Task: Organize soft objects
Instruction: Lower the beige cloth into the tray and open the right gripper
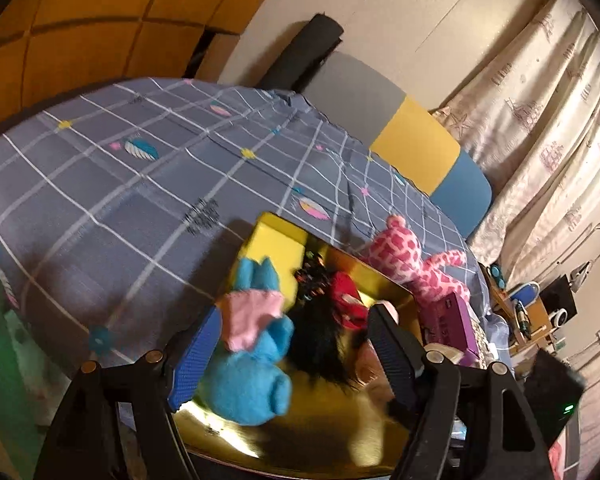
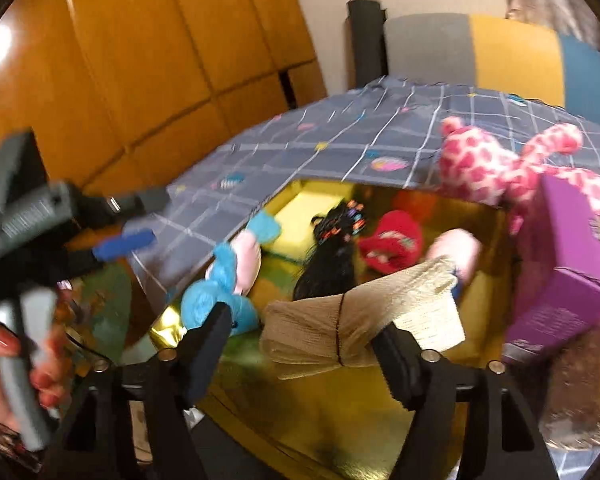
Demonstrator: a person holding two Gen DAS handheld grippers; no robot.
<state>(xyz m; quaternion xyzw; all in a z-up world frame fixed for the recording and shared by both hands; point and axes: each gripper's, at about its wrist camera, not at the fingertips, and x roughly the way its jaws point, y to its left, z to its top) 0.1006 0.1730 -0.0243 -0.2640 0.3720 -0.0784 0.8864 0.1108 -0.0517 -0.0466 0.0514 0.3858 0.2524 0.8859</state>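
Above the gold box point(image 2: 340, 412), the left gripper point(image 1: 292, 344) and right gripper point(image 2: 304, 344) both hang with jaws spread wide, while the person's left hand point(image 2: 4, 376) grips the left handle beside it.

Gold box point(image 2: 340, 412) interior crowded at far end: yellow block point(image 2: 308, 216), black-haired doll point(image 2: 332, 256), red toy point(image 2: 392, 240). Near floor of box bare. Blue plush point(image 1: 248, 364) straddles left rim; purple box point(image 2: 560, 272) and pink spotted plush point(image 2: 496, 164) crowd right rim. Bed point(image 1: 100, 184) open to the left.
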